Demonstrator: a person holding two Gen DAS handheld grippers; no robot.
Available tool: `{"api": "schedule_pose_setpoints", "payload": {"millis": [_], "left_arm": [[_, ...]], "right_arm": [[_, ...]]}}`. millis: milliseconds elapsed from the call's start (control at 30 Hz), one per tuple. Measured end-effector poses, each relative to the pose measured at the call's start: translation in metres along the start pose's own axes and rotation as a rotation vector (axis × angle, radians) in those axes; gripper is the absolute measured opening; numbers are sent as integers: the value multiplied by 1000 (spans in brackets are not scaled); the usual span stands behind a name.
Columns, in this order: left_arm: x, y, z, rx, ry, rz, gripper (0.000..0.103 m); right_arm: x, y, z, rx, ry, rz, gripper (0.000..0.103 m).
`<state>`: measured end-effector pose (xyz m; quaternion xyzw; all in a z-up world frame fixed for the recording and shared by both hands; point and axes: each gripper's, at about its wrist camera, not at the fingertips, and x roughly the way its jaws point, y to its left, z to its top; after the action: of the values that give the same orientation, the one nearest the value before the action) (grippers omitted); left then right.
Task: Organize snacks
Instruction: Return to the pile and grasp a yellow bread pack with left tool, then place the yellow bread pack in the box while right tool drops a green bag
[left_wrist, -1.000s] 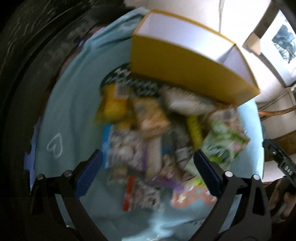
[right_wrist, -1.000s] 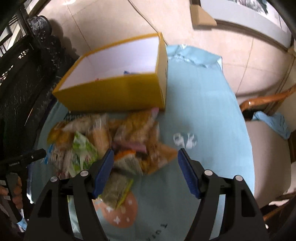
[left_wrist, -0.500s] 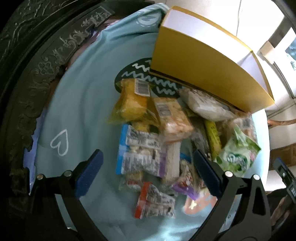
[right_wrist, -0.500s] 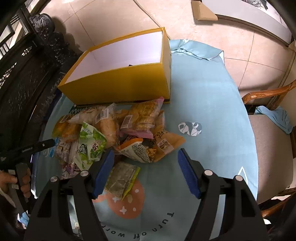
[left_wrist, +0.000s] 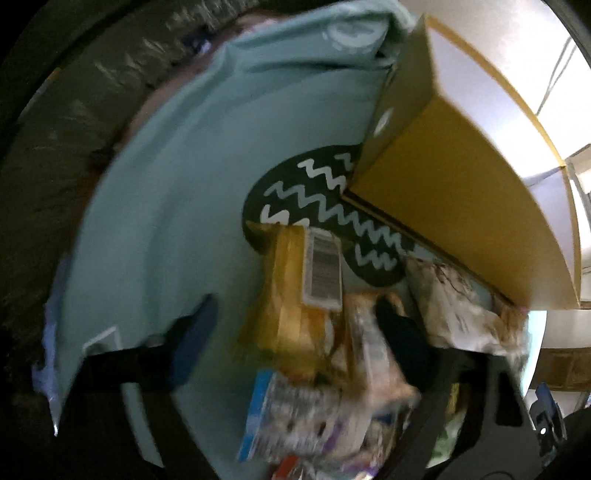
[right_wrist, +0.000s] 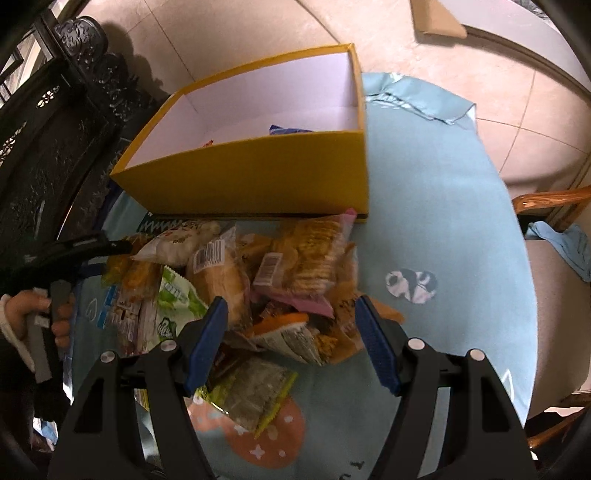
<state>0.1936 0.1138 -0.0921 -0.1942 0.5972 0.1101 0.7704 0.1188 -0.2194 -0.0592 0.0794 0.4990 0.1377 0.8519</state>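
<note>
Snacks (right_wrist: 280, 280) heaped against yellow box (right_wrist: 258, 173), chair (right_wrist: 546, 280) alongside.

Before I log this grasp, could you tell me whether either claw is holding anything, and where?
Nothing is held: both the left claw and right claw are open over the snacks.

I read only "TU" printed on the blue tablecloth (right_wrist: 424, 206) at its near edge; barcode digits and the green packet's (right_wrist: 177, 299) lettering stay illegible to me.

Motion-blurred left fingers (left_wrist: 402, 339) and near snack packets (left_wrist: 303, 410); box (right_wrist: 258, 177) contents mostly hidden behind its near wall.
</note>
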Motion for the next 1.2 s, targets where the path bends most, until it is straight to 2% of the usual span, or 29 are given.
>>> {"api": "schedule_pose_setpoints", "payload": {"millis": [67,133,167,200,300,367,467,567,700,767,867,900,1000,1133,1167,1200], "left_arm": [[11,0,3,-2,14,-1,61],[14,-2,5,11,-7,-7,51],[17,-3,5,29,3,13,38],[19,-3,4,30,6,22,37],[10,-1,-1,14,-18,16,36],[-5,-1,-5,21,-59,24,36],[-27,-2,-11,32,-92,-6,36],[-44,-3,-15,49,-111,-29,36],[-48,-4,-21,57,-102,-49,36],[-47,-8,-27,64,-89,-47,36],[-47,-9,-34,71,-77,-47,36],[-47,-9,-36,74,-73,-48,36],[-49,-10,-40,82,-66,-49,36],[-51,-11,-47,89,-65,-61,37],[-52,-11,-49,92,-66,-64,37],[-52,-12,-51,96,-65,-67,37]], "right_arm": [[5,1,5,4,9,4,72],[6,5,8,-11,3,4,72],[6,10,11,-32,-2,5,72],[5,16,13,-54,-10,9,72],[3,39,20,-144,-31,48,72],[6,47,23,-179,-25,40,72],[6,30,25,-108,-11,50,72],[3,0,25,-23,-13,4,72],[-2,-37,19,49,6,-53,72],[-5,-41,16,62,8,-51,72],[-7,-18,11,0,36,49,72],[-2,-1,6,-28,73,110,72],[11,30,-10,-71,148,176,72],[36,54,-22,-31,208,241,72],[43,58,-21,-13,206,233,66],[49,60,-19,0,211,222,51]]}}
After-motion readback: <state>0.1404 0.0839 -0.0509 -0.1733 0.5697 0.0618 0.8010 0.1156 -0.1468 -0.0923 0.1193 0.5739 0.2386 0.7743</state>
